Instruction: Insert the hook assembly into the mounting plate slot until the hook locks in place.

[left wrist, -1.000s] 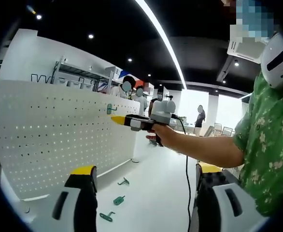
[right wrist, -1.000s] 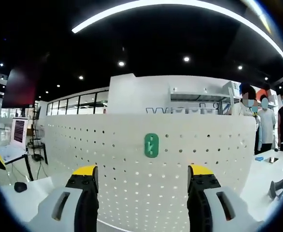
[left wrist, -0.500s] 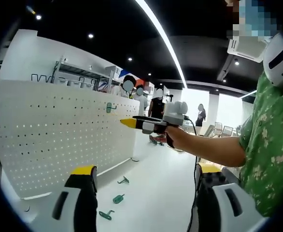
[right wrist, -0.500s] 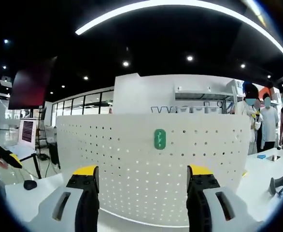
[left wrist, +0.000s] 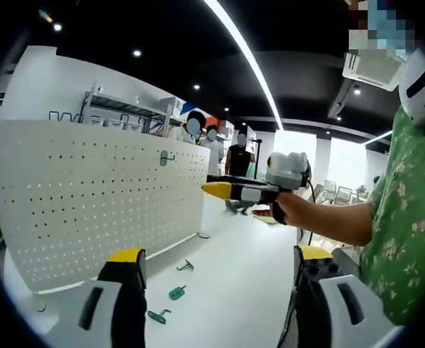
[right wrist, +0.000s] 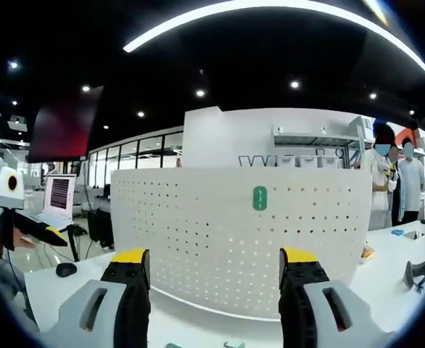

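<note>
Left gripper view: three small green hooks point(left wrist: 176, 293) lie loose on the white table point(left wrist: 241, 290) below the upright pegboard point(left wrist: 89, 196), where one green hook point(right wrist: 260, 198) already hangs. They look light, rigid plastic; grip by the flat backplate. Left gripper point(left wrist: 212, 304) and right gripper point(right wrist: 212, 304) both stand spread, empty.

The room is bright below and dark above. Light comes from a long ceiling strip point(left wrist: 243, 54) and from small round spotlights point(right wrist: 200, 93) in the black ceiling. A bright window area point(left wrist: 297, 156) at the far end is washed out by glare. The white pegboard point(right wrist: 241, 239) and the white bench point(left wrist: 227, 290) are evenly lit, with only soft shadows. Both views bend strongly at the edges: the strip curves into an arc. The picture is fairly sharp in the middle and a little soft near the rim.
</note>
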Demonstrator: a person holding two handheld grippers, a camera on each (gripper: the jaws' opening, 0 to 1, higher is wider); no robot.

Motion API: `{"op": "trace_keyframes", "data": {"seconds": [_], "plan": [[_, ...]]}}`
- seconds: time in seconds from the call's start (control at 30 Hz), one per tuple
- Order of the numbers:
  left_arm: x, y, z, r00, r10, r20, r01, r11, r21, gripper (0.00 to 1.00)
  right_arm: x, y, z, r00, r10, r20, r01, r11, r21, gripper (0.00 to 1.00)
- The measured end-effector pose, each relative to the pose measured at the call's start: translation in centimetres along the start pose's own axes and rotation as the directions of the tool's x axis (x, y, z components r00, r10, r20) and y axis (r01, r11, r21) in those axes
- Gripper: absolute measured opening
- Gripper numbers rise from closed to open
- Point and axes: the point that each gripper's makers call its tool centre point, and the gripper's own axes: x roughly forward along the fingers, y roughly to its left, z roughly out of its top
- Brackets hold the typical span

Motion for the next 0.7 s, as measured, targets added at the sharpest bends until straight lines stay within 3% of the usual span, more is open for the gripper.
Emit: {"op": "trace_keyframes", "data": {"seconds": [0.7], "plan": [[-1.1, -1.6, -2.6, 0.998, 0.021, -0.053, -0.021, 1.000, -0.010, 0.85, -6.9, 5.5, -2.2, 0.996, 0.075, -0.051, -0.074, 0.997, 0.020, 0.72]]}}
